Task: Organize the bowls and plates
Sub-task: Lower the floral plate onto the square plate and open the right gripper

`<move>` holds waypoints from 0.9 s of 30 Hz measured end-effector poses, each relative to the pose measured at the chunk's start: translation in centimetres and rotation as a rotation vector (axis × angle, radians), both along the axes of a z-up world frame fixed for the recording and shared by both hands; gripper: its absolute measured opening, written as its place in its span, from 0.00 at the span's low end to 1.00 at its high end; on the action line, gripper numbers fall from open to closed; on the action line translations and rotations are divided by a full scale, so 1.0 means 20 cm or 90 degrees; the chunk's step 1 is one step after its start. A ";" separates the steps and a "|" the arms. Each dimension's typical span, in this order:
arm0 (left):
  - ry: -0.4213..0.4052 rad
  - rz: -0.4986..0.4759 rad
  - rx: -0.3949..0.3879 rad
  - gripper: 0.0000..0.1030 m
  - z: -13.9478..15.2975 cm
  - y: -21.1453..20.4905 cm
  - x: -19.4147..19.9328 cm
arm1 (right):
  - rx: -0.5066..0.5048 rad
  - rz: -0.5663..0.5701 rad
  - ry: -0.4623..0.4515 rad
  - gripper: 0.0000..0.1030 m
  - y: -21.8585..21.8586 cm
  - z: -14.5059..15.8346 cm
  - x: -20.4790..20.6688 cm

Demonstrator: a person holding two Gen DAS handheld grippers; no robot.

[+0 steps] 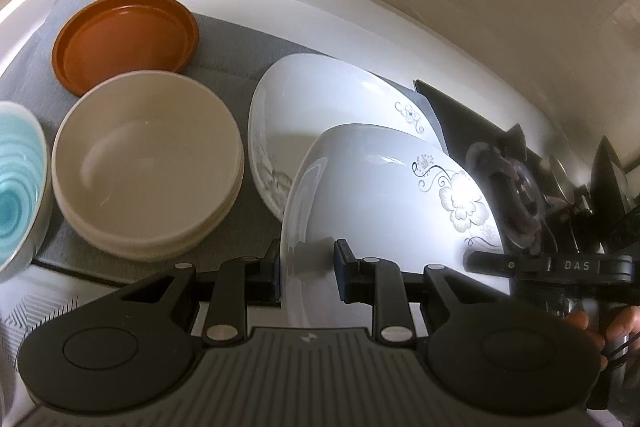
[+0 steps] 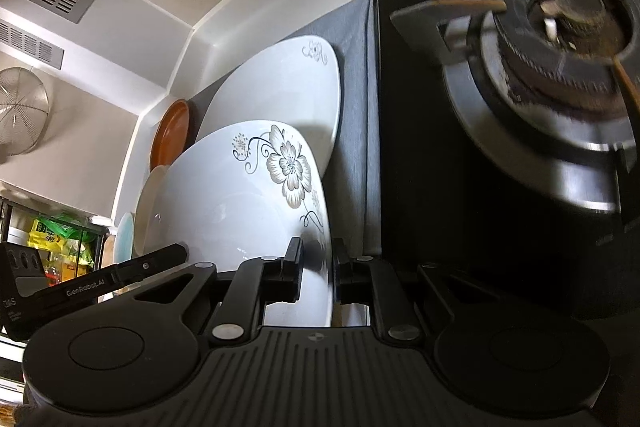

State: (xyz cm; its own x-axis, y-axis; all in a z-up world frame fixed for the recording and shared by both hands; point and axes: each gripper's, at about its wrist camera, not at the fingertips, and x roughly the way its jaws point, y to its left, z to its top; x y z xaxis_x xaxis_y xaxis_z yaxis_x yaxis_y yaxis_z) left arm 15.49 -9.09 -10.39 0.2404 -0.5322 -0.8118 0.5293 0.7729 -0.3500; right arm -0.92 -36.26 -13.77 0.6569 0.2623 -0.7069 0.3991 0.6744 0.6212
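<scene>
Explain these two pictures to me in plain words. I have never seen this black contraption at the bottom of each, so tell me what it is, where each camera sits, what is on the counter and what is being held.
No robot here: a person carries a hand-held two-finger gripper in each hand. Each picture comes from a wide-angle camera on one gripper, looking forward along its fingers.

One picture is from the left gripper, the other from the right gripper. Both clamp the rim of the same white flowered plate, from opposite sides.

On the grey mat lie a second flowered plate, a stack of beige bowls, a brown dish and a blue bowl. To the mat's right is a black gas stove. The right gripper also shows at the edge of the left view, with part of a hand.
</scene>
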 end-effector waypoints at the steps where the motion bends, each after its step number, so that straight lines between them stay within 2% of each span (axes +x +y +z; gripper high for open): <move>1: 0.000 0.001 0.000 0.27 0.00 -0.01 0.01 | -0.002 0.001 0.000 0.16 -0.01 0.00 0.01; 10: 0.009 0.018 0.009 0.29 -0.01 -0.10 0.14 | -0.022 0.011 0.006 0.16 -0.08 0.02 0.16; 27: 0.039 0.043 0.042 0.29 -0.04 -0.21 0.28 | -0.051 0.010 0.054 0.16 -0.16 0.02 0.36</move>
State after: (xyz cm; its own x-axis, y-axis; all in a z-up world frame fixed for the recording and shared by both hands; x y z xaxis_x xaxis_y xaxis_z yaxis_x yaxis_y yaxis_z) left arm 21.09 -13.27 -11.26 0.2226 -0.4611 -0.8590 0.4536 0.8289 -0.3274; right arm 6.34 -39.53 -13.40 0.5896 0.2128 -0.7792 0.4370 0.7273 0.5293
